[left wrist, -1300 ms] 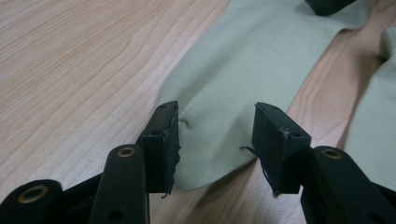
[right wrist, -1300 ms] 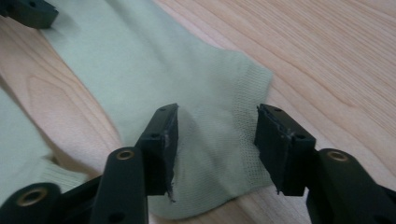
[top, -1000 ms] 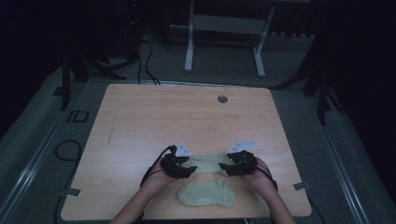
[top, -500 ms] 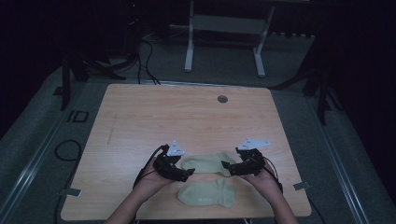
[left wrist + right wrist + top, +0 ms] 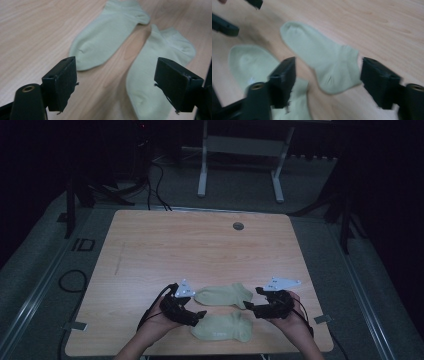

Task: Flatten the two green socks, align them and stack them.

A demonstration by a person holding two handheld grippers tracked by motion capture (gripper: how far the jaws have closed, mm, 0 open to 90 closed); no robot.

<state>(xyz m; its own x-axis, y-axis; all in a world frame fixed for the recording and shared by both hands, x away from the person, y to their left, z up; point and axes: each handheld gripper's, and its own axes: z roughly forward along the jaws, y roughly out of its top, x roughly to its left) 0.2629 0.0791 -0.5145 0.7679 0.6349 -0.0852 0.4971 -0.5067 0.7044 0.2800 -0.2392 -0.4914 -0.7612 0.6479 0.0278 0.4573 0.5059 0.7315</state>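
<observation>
Two pale green ankle socks lie flat side by side on the wooden table (image 5: 200,250): the far sock (image 5: 223,295) (image 5: 107,35) (image 5: 322,55) and the near sock (image 5: 222,327) (image 5: 155,70) (image 5: 249,65). My left gripper (image 5: 201,313) (image 5: 117,85) hovers off the socks' toe ends, jaws open after just opening, with nothing between them. My right gripper (image 5: 253,308) (image 5: 327,77) hovers by the far sock's cuff end. Its jaws have just been closing but stand open, gripping nothing. The left gripper's jaws show at the top left of the right gripper view.
A round grommet (image 5: 238,226) sits near the table's back edge. A white stand (image 5: 240,150) is on the floor beyond the table, and a cable (image 5: 72,280) lies on the floor at the left. The near sock lies close to the table's front edge.
Both grippers have drawn apart, outward from the ends of the far sock, and risen a little. The socks stay flat on the table.
</observation>
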